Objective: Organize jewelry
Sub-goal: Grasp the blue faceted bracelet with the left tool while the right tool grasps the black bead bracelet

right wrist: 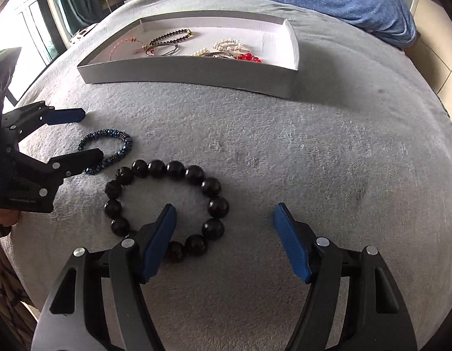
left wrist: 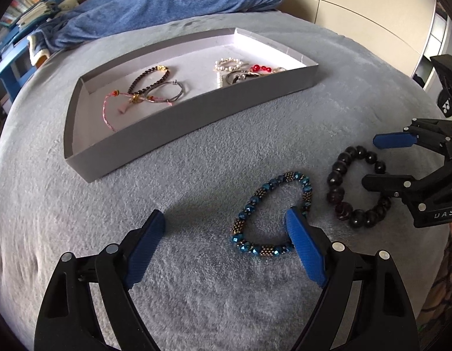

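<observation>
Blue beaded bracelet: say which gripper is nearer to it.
Left. The left gripper straddles one side of the blue beaded bracelet, jaws open; the right gripper is open over the black bead bracelet beside it.

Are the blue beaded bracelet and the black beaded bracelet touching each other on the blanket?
Apart. The left wrist view shows a strip of grey blanket between the blue beaded bracelet and the black beaded bracelet; the right wrist view shows a gap too.

Two bracelets side by side on the bed (left wrist: 196,161), beaded bracelet (left wrist: 272,213) left of round-bead bracelet (left wrist: 357,187), tray (left wrist: 196,117) behind them holding more jewelry (left wrist: 150,87), pillow (left wrist: 173,3) beyond the tray.
</observation>
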Available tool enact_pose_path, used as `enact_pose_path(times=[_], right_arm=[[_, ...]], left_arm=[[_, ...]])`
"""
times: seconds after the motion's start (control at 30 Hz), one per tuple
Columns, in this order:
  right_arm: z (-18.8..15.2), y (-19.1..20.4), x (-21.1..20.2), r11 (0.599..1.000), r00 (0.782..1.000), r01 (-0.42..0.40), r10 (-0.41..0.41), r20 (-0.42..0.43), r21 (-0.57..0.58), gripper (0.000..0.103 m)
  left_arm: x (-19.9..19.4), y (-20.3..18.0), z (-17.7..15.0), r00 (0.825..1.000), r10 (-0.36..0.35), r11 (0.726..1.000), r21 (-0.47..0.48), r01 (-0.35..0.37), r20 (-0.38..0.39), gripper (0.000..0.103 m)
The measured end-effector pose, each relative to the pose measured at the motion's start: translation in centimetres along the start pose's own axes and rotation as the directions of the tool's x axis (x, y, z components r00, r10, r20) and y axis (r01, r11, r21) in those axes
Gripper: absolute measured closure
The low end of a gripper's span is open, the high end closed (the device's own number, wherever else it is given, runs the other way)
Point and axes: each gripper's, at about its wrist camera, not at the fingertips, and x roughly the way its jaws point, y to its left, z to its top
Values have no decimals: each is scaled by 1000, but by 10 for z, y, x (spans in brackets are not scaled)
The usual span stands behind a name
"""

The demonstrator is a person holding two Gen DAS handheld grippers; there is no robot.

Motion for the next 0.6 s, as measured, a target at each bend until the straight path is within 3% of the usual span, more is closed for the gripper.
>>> enact_pose_path(times=[0.2, 0.27, 0.33, 0.4, 0.6], right_arm=[[-2, 2, 2, 1000, 1000, 5, -5, 6, -7, 34], [-2, 3, 2, 1000, 1000, 2, -2, 11, -13, 39], [-2, 5, 0, 1000, 1000, -7, 7, 18, -26, 45], [-2, 8, -1, 999, 1000, -14, 15, 23, -39, 53], [-1, 11, 0, 999, 999, -29, 30, 22, -42, 62]], left_arm=[[2, -1, 0, 1000, 11, 1000, 2, -11, 4, 15], [2, -2, 1, 1000, 14, 1000, 6, -14, 7, 16], [2, -4, 1, 1000, 7, 1000, 14, -7, 12, 22], [0, -6, 1, 1000, -5, 1000, 26, 5, 16, 34], [-1, -9, 2, 1000, -29, 999, 35, 28, 11, 48]])
